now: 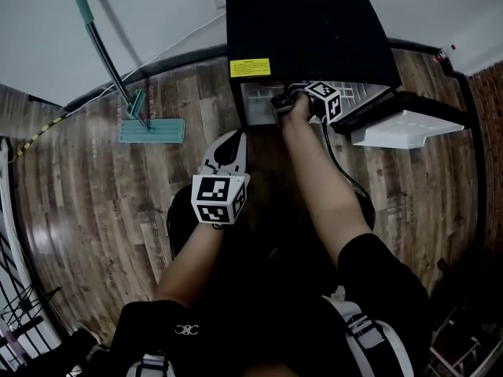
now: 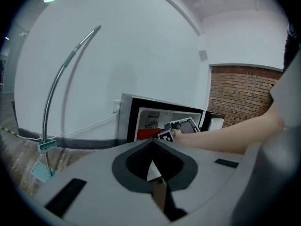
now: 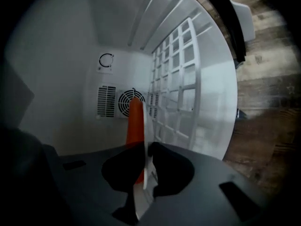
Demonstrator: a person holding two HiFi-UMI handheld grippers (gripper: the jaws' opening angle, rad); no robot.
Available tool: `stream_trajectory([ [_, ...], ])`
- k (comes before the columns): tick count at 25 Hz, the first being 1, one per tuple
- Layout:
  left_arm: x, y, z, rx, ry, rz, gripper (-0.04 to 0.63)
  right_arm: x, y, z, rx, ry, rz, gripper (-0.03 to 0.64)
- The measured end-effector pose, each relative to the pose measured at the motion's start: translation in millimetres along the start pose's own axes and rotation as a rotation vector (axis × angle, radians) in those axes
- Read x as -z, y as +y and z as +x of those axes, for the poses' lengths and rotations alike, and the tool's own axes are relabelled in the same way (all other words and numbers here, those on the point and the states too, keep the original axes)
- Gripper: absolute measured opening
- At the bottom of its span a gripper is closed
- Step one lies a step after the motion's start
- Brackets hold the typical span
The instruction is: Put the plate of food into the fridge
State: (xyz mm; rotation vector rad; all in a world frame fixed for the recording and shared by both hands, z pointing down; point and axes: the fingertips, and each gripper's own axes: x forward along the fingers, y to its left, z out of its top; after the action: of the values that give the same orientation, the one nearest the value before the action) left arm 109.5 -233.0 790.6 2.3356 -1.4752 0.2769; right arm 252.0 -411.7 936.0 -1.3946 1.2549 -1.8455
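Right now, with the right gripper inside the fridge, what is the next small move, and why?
Probably ease the plate onto the white grid shelf, then open the jaws. The right gripper is shut on the plate's rim deep inside the fridge, near the back vent, with the shelf close alongside; whether they touch is unclear.

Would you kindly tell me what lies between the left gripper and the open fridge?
Only bare wooden floor separates left gripper from fridge, as the head view shows.

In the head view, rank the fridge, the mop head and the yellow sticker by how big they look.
Largest to smallest: fridge, mop head, yellow sticker. None look alike in size.
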Motion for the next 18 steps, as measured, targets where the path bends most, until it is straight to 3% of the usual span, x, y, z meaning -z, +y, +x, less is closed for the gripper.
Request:
stream_trajectory([
  [6, 5.3, 17.9, -10.4, -0.02, 0.005, -0.002, -0.003, 1.3, 6.7, 23.9, 0.015, -0.038, -0.066, 0.055],
  [12, 18.5, 24.3, -16.9, -0.013, 0.032, 0.005, -0.003, -1.5, 10.9, 28.8, -0.035, -0.094, -0.165, 0.063],
  [18, 29.2, 24.0, -16.4, 0.007, 0.051, 0.005, -0.003, -11.2, 2.1, 16.9, -0.029, -0.181, -0.135, 0.063],
])
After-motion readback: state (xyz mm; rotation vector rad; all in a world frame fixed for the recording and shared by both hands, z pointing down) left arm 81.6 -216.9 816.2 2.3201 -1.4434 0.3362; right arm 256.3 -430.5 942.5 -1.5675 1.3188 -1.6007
